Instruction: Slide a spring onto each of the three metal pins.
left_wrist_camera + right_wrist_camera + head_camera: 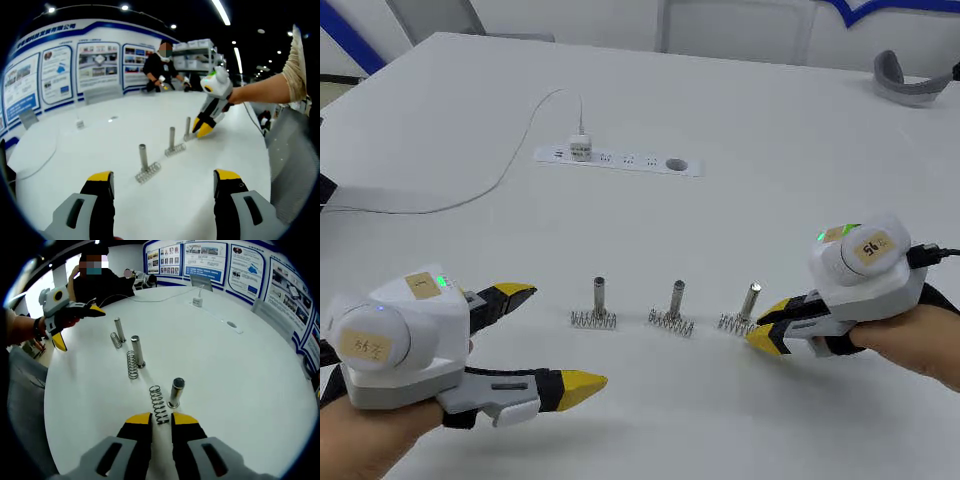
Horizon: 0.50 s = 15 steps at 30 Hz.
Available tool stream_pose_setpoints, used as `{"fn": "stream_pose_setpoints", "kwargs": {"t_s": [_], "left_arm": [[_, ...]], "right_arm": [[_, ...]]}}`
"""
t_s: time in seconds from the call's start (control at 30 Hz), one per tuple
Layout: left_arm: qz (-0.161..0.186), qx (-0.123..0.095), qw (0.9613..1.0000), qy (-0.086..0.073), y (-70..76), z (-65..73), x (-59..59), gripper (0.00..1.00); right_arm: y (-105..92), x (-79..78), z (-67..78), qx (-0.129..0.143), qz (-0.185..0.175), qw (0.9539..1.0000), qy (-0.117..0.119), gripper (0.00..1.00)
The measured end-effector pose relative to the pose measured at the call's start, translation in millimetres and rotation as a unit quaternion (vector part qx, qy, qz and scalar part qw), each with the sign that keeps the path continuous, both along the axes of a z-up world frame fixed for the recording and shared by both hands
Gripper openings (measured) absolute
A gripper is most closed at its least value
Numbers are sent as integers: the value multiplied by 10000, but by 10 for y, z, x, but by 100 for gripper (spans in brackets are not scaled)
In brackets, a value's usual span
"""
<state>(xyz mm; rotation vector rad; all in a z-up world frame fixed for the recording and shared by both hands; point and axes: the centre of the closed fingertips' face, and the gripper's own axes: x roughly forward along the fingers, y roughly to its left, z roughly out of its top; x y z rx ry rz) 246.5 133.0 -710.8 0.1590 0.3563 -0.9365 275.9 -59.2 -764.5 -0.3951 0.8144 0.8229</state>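
Fingers [137, 421] at spring [158, 404]; label [873, 246] "56"

Shiny metal pins [677, 297], wire springs [671, 321], matt table [740, 130].

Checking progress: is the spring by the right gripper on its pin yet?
No. The spring lies flat on the table beside its upright pin.

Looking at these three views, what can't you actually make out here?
Right gripper grip: the nearest spring ends between its fingers in the right gripper view. Contact is unclear, and in the head view the fingers cover that end.
Wall posters: text too small and blurred in the left gripper view.
Grey curved object: cut off by the head view's right edge.
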Motion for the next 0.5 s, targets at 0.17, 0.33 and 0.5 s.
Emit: {"fn": "stream_pose_setpoints", "kwargs": {"t_s": [0.17,0.33,0.5], "left_arm": [[2,9,10000,16,4,-13,-2,83],[3,3,10000,17,3,-14,-7,83],[0,8,10000,23,3,-15,-16,83]], "right_arm": [[2,-18,-40,-80,142,9999,44,16],[19,-22,-40,-131,295,9995,36,15],[19,-18,-47,-161,365,9992,71,14]]}}
